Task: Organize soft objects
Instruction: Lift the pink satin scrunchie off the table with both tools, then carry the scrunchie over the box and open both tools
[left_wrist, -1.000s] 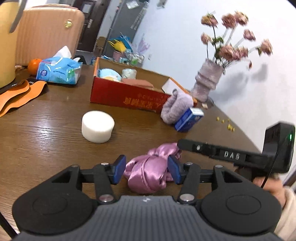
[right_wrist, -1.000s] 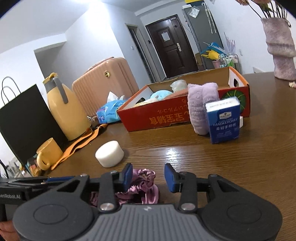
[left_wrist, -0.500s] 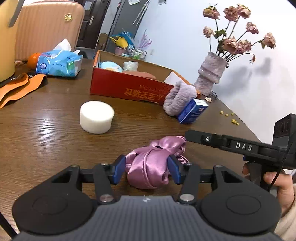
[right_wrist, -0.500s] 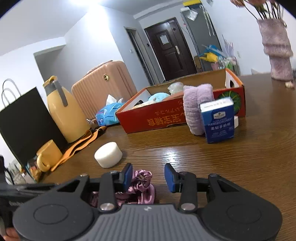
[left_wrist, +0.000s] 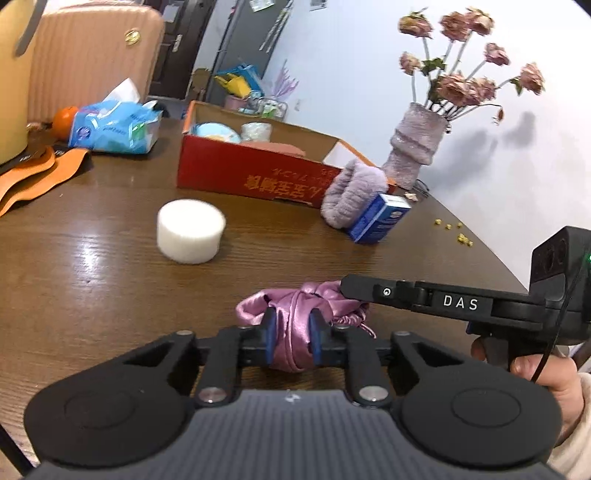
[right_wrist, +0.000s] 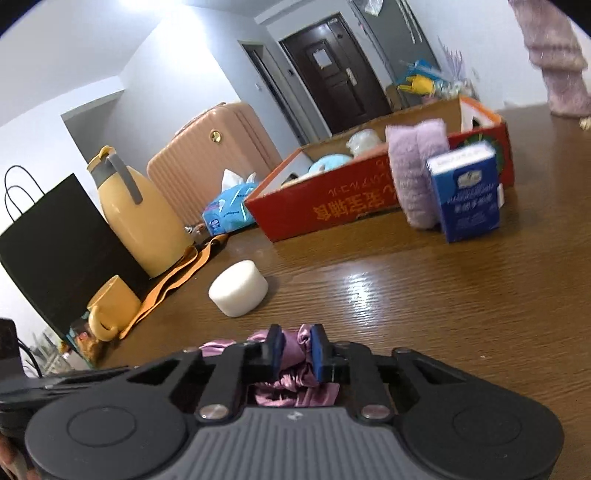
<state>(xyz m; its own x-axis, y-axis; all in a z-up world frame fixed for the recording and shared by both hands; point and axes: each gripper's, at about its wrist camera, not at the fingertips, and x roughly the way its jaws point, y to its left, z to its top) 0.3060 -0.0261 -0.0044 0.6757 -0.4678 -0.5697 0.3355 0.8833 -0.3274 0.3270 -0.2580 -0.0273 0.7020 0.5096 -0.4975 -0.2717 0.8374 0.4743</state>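
Dark wood table is carrying everything; white walls, a dark door and a pink suitcase are sitting behind it. We're seeing an open red cardboard box holding a pale blue soft item and a whitish bundle. A lilac fluffy roll is leaning against the box, touching a blue tissue pack. A white foam cylinder is standing apart. The pink satin scrunchie, shiny and bunched, is lying on the near table edge. Our left gripper is closing with its jaws pinching the satin; our right gripper is closing on another fold of it.
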